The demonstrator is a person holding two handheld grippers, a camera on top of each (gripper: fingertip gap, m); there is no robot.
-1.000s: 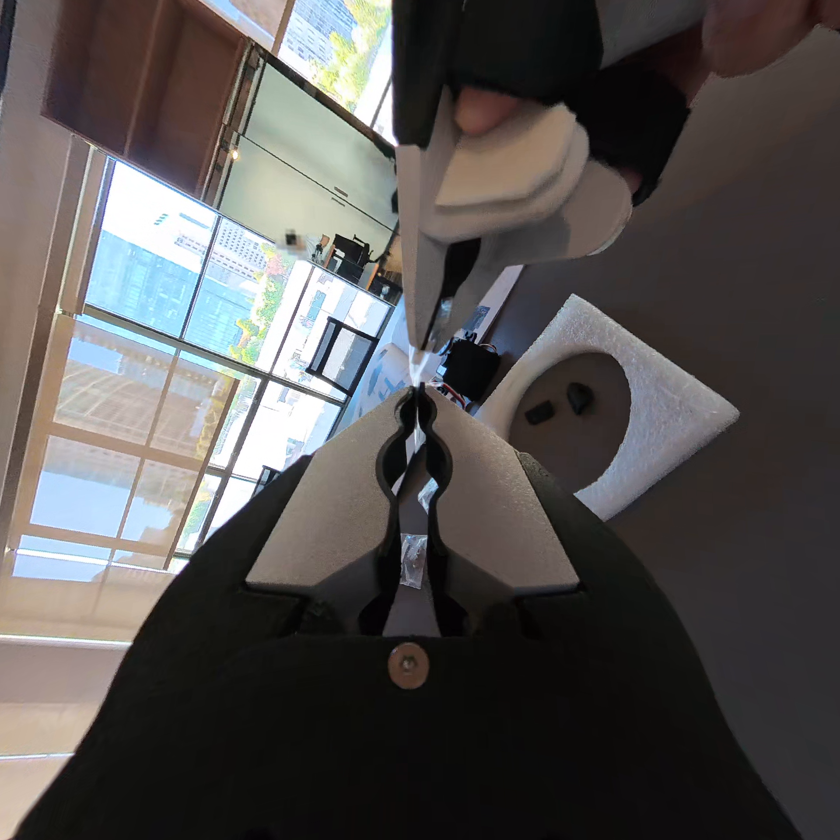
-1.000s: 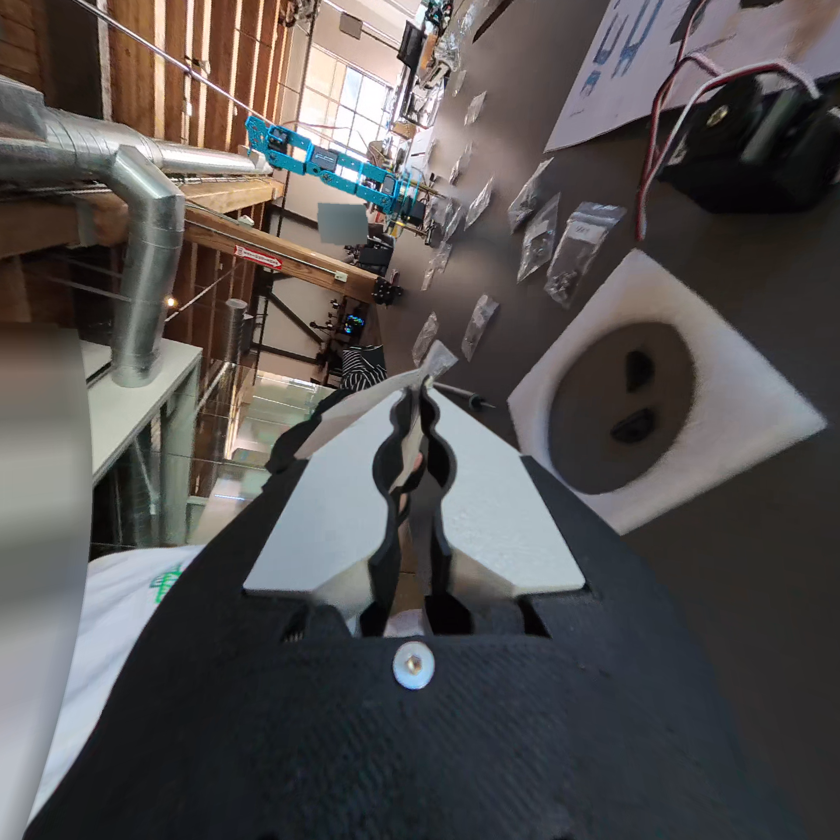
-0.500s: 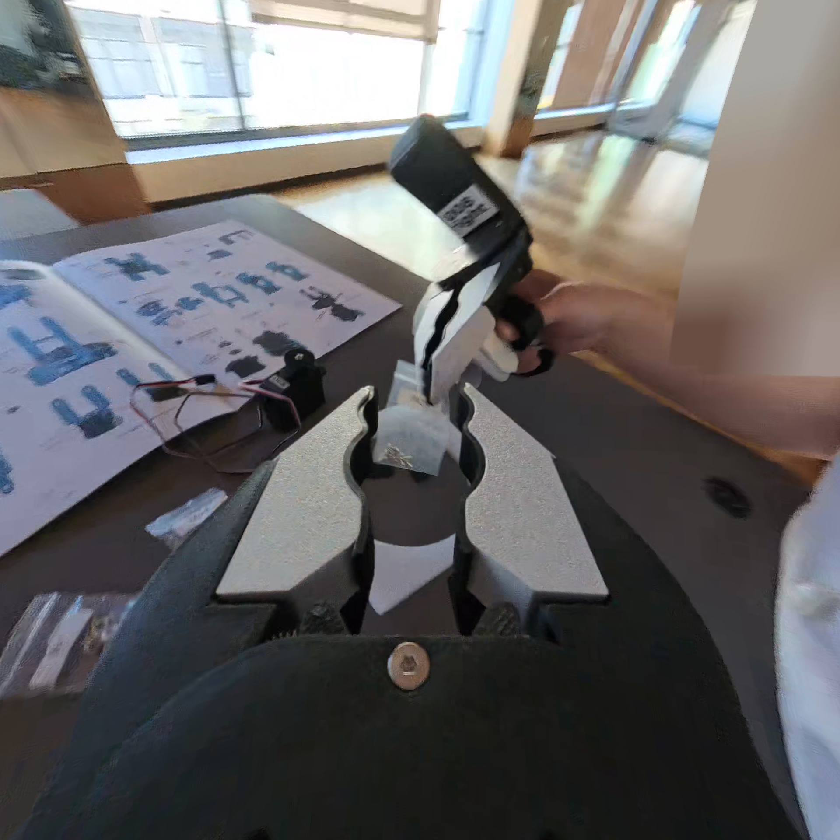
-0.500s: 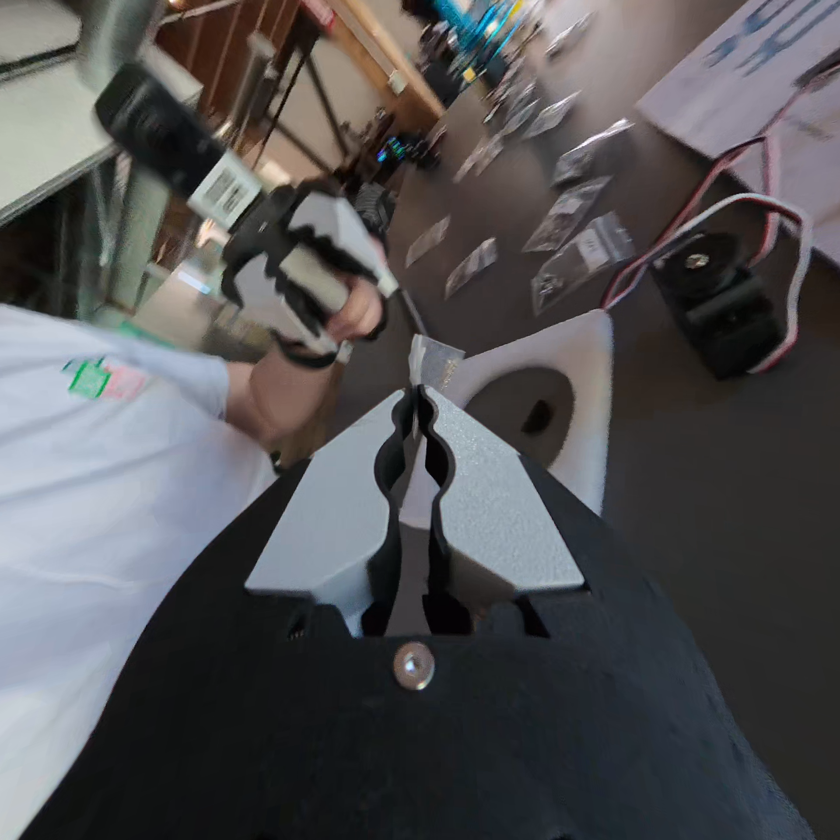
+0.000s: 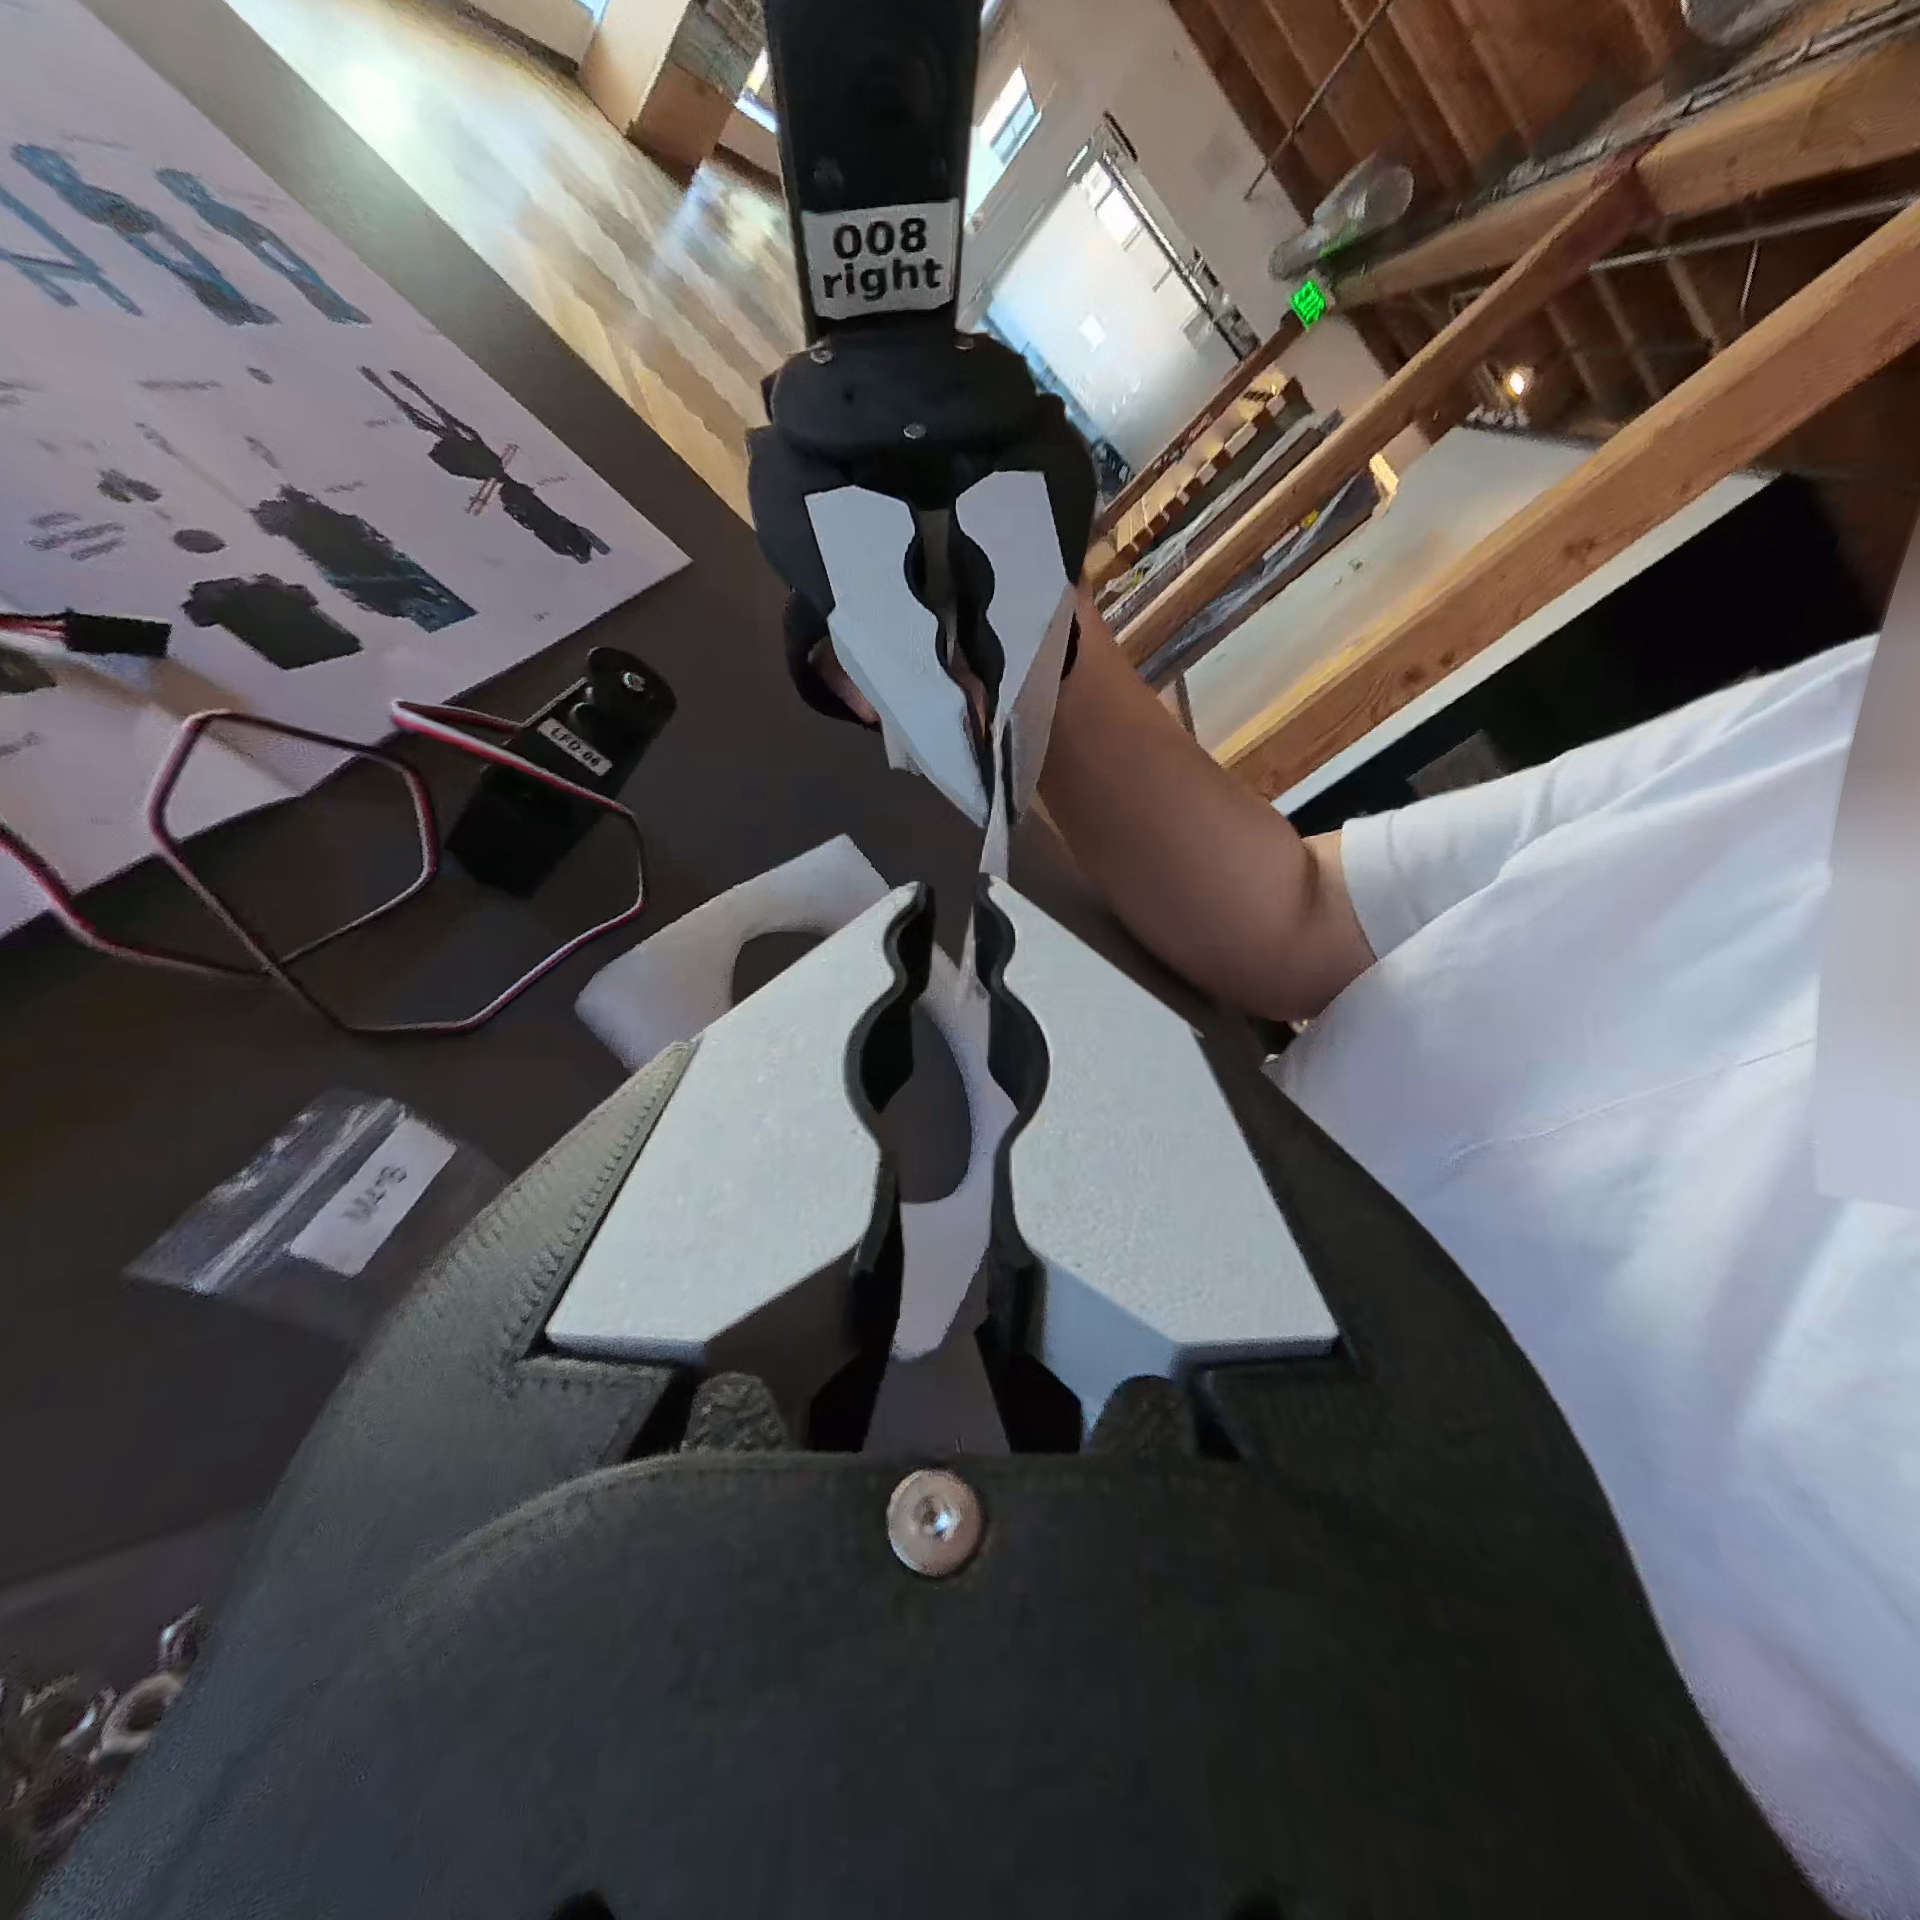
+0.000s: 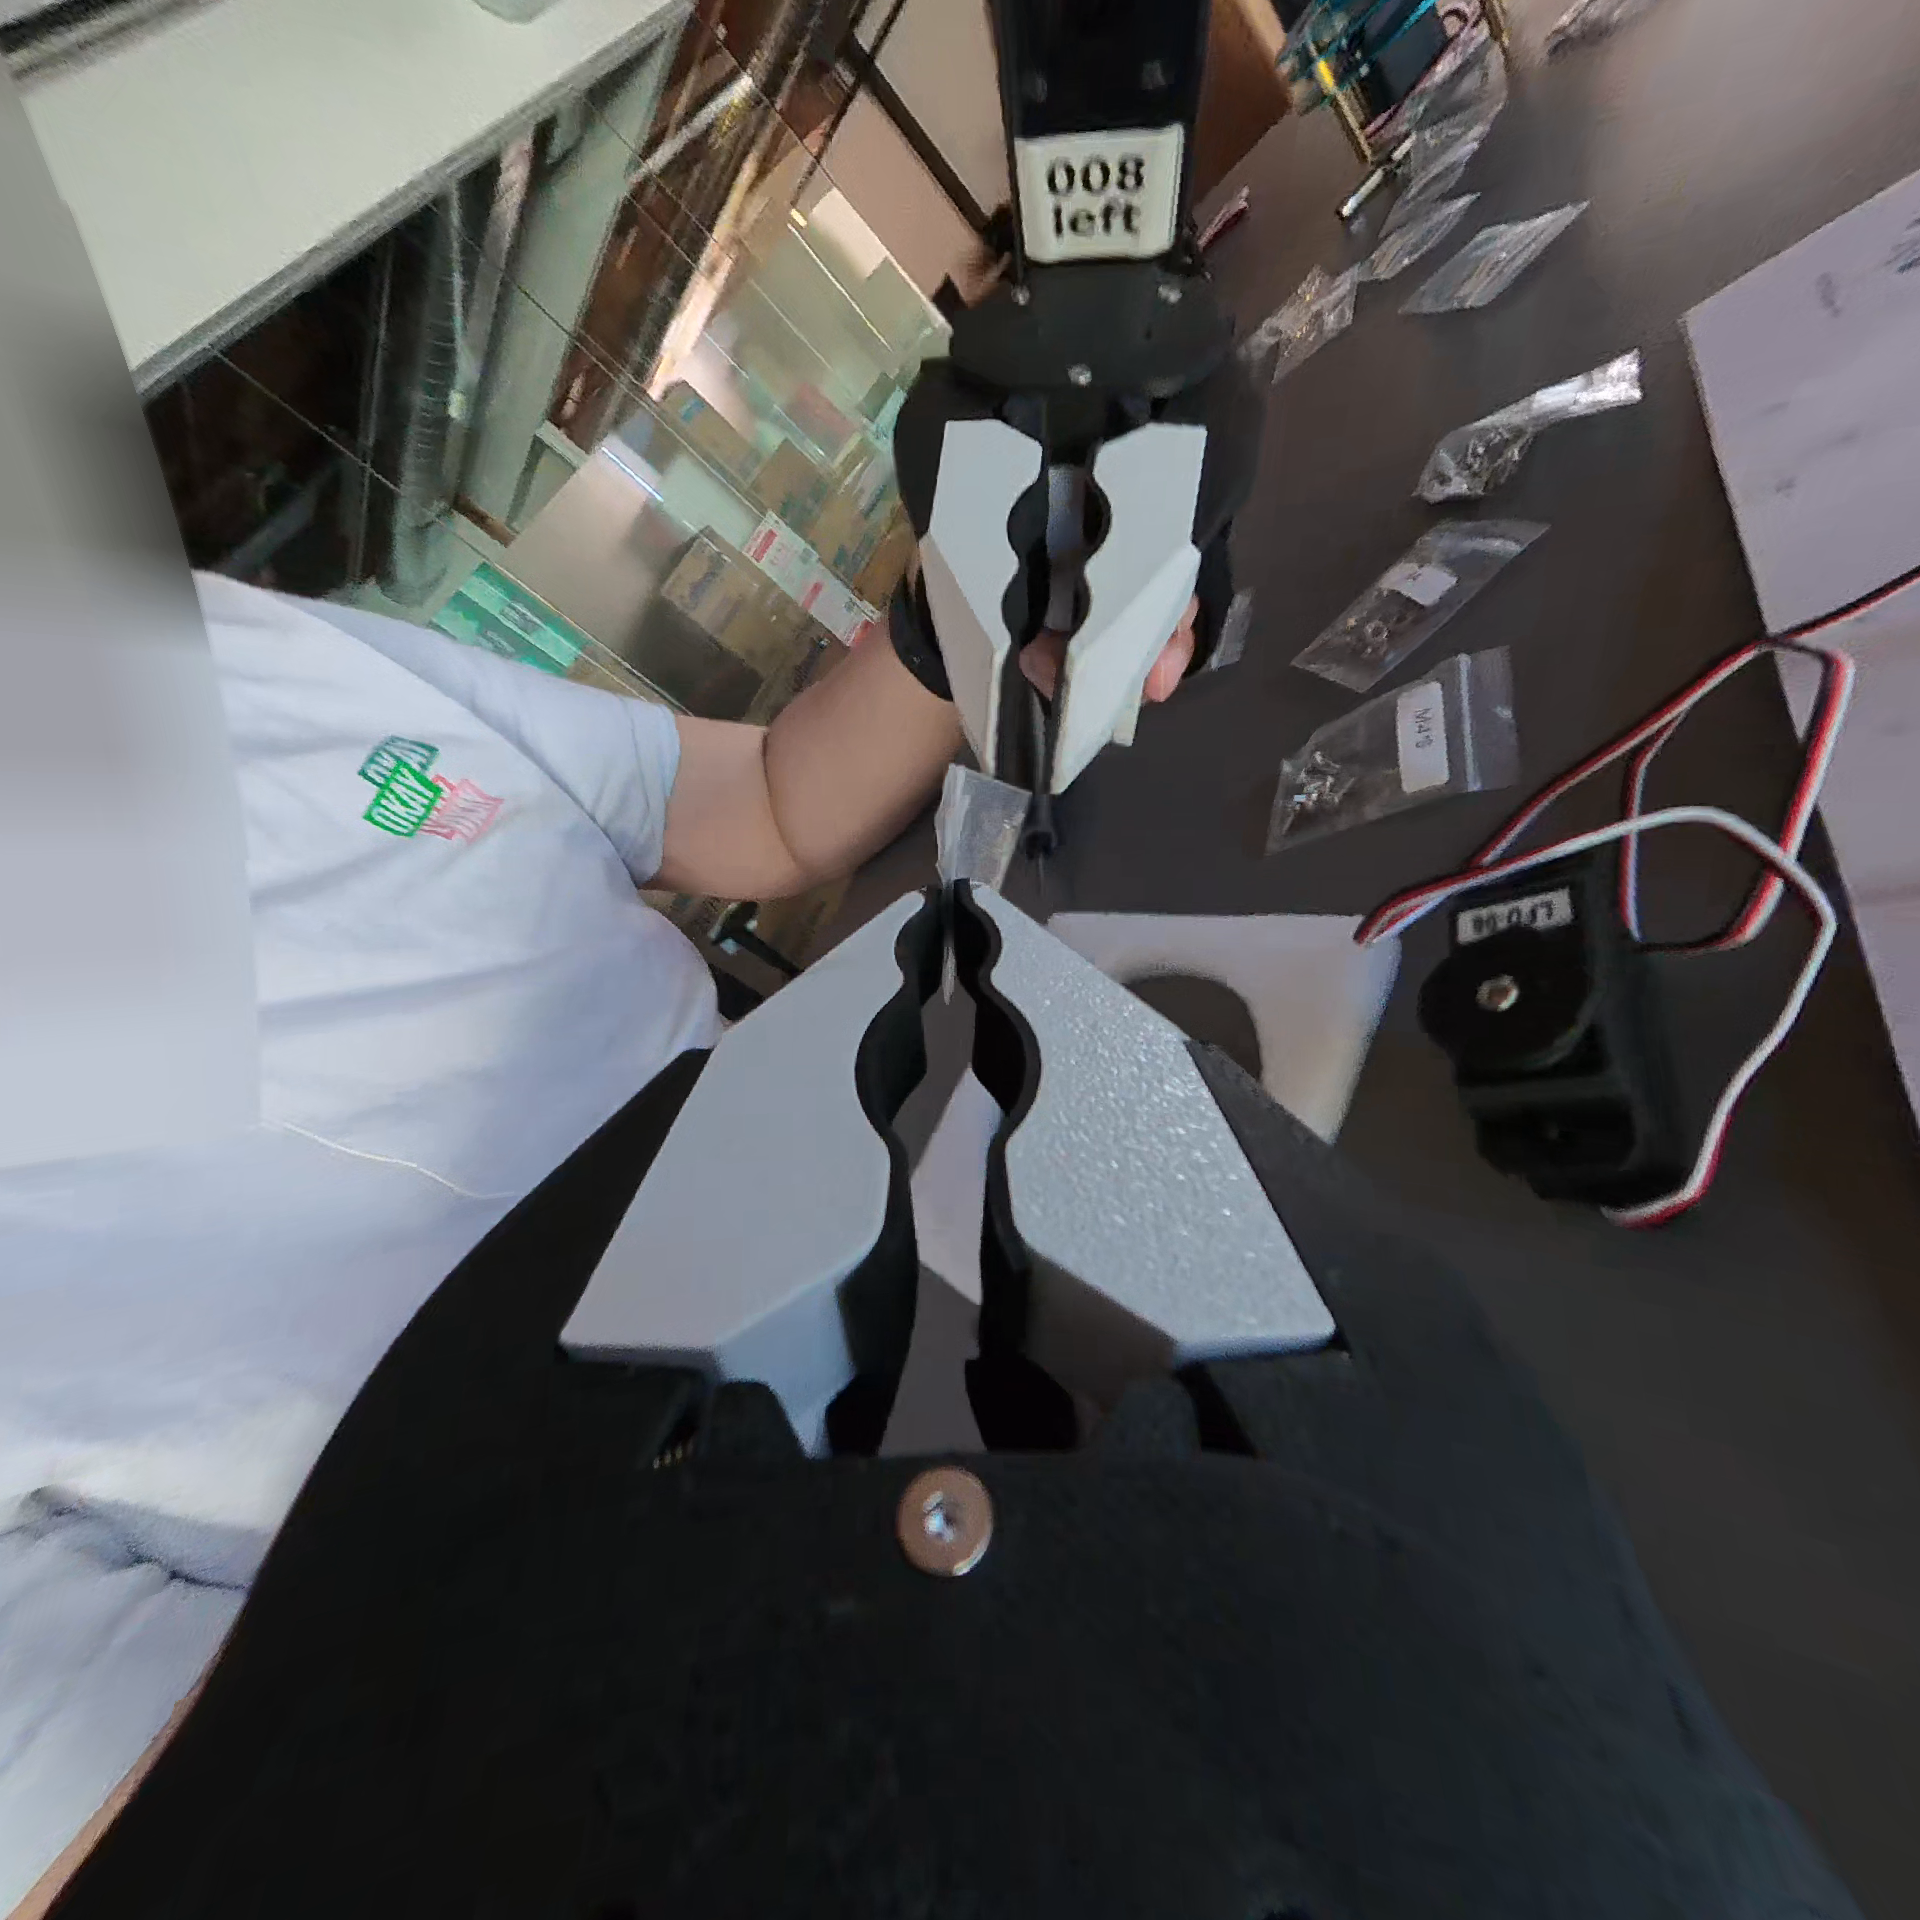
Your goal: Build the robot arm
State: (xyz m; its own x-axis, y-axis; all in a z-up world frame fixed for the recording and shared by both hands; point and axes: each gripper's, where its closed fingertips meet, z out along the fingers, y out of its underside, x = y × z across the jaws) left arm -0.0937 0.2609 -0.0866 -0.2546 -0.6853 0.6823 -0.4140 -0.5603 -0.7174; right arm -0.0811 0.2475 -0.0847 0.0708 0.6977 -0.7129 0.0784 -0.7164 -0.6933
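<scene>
Left gripper (image 5: 951, 894): jaws a narrow gap apart, small clear plastic bag (image 6: 977, 826) between the tips; whether they pinch it I cannot tell.
Right gripper (image 6: 954, 899): jaws closed on the bag's opposite edge.
Bag: held in the air between both grippers, above the white foam block (image 6: 1309, 987).
Nearby: black servo (image 6: 1548, 1049) with its wires on the dark tabletop (image 6: 1662, 1455), beside the foam.

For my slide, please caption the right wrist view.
Both grippers pinch one small clear bag above a white foam block.
</scene>
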